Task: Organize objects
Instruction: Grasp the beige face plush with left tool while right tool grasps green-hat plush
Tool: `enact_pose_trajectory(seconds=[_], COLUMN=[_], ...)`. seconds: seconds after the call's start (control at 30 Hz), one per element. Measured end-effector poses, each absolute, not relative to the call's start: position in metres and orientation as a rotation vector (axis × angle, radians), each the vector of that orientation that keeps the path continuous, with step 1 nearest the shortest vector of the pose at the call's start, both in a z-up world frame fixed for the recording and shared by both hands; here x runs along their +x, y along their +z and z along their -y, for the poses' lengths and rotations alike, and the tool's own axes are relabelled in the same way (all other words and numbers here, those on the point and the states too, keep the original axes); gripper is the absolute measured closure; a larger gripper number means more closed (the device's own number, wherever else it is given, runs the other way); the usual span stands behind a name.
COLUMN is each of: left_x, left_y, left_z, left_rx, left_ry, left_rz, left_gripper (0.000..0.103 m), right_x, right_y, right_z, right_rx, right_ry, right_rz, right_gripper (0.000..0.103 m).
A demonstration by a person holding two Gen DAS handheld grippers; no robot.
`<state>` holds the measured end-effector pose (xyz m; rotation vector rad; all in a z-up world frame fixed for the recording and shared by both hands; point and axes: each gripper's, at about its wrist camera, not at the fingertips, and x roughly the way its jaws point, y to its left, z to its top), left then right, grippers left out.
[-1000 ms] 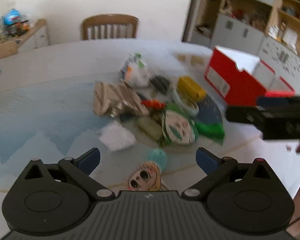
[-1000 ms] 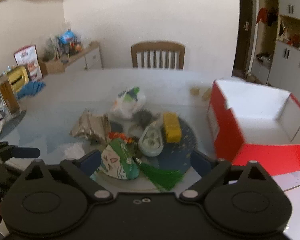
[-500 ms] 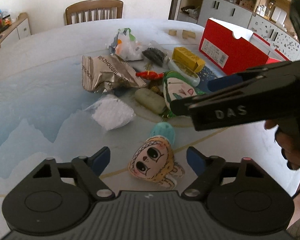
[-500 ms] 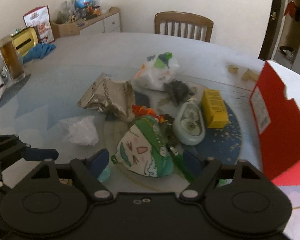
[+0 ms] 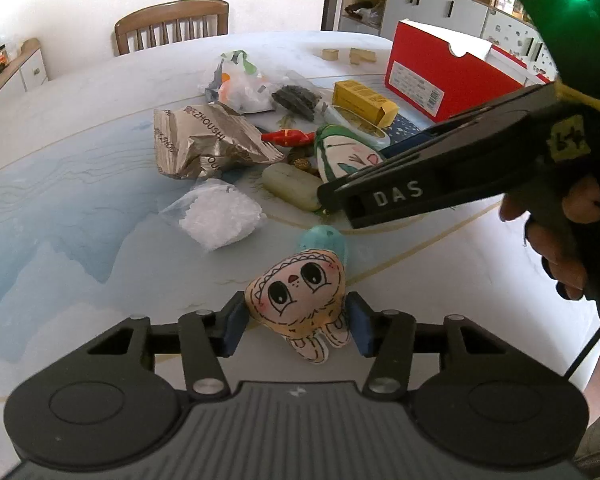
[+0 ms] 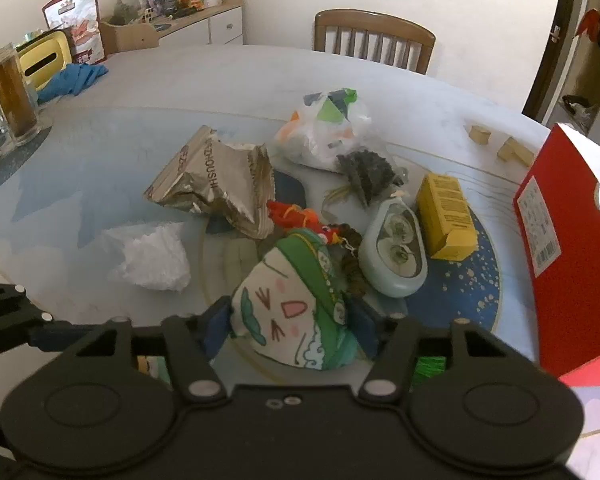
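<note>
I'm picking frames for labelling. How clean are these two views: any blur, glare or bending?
Left wrist: sharp on the beige plush, table edge bowed by fisheye, doorway side washed out. Right wrist: green-hooded plush crisp, red box curved at the rim, corners vignetted.

Two soft face toys lie on the table: one tan doll (image 5: 296, 300) and one green doll (image 6: 296, 312). There is one red box (image 5: 436, 76), one yellow box (image 6: 446, 216), one shiny snack bag (image 6: 216, 184), one white crumpled bag (image 6: 152, 256), one clear plastic bag (image 6: 324, 132), two small wooden blocks (image 6: 480, 134) and one chair (image 6: 374, 40).
</note>
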<state>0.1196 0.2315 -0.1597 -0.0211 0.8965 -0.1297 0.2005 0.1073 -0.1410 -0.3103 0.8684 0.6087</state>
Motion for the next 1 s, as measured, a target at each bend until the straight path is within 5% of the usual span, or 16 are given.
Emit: enact_pose_trajectory(seconds=[1.0], left_x=[0.184], left_y=[-0.034], left_z=[-0.181], left_rx=[-0.025], left_ry=[-0.233], left_rz=[-0.734], left_gripper=[0.052], right_x=[0.222], right_y=[0.003], right_z=[0.023], right_rx=[-0.181], right_ry=[0.491], right_rz=[-0.697], right_gripper=[0.047])
